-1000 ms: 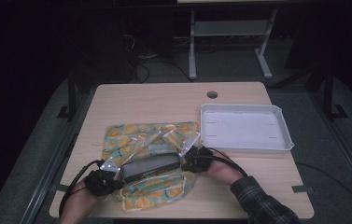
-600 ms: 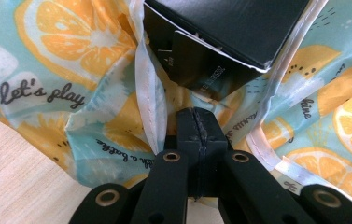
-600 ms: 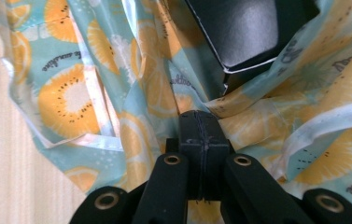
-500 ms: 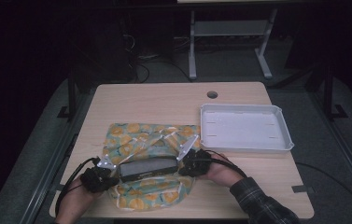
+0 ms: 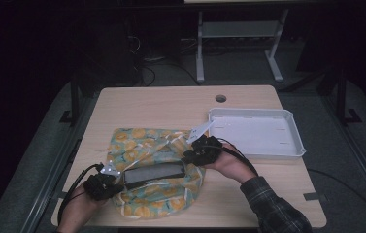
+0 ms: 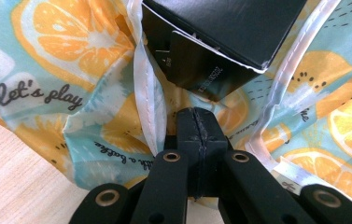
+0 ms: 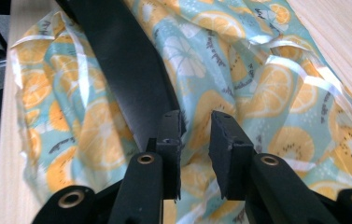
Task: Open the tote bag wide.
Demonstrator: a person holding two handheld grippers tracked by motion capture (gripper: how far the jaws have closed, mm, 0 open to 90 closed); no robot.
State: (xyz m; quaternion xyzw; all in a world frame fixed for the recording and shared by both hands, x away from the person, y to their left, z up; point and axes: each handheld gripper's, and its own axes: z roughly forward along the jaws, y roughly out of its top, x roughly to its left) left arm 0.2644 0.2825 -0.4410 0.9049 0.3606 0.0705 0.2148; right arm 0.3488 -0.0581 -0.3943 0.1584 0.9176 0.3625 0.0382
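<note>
The fruit-print bag (image 5: 156, 174) lies crumpled near the front of the desk (image 5: 171, 104), a black box (image 5: 154, 173) resting half inside its mouth. It looks thin, soft and slippery, best taken at the stitched hem. Left tongs (image 6: 197, 135) are pressed together on the bag's edge; right tongs (image 7: 196, 140), just opening, stand apart and hold nothing.

The fruit-print bag (image 6: 61, 70) reads "let's play".

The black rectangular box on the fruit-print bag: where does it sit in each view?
High view: black rectangular box lies lower centre, on the orange-print plastic bag.
Left gripper view: box at top centre, past the shut jaws.
Right gripper view: box runs as a dark band from top left.
Shared landmark: the bag's orange-slice print.
</note>
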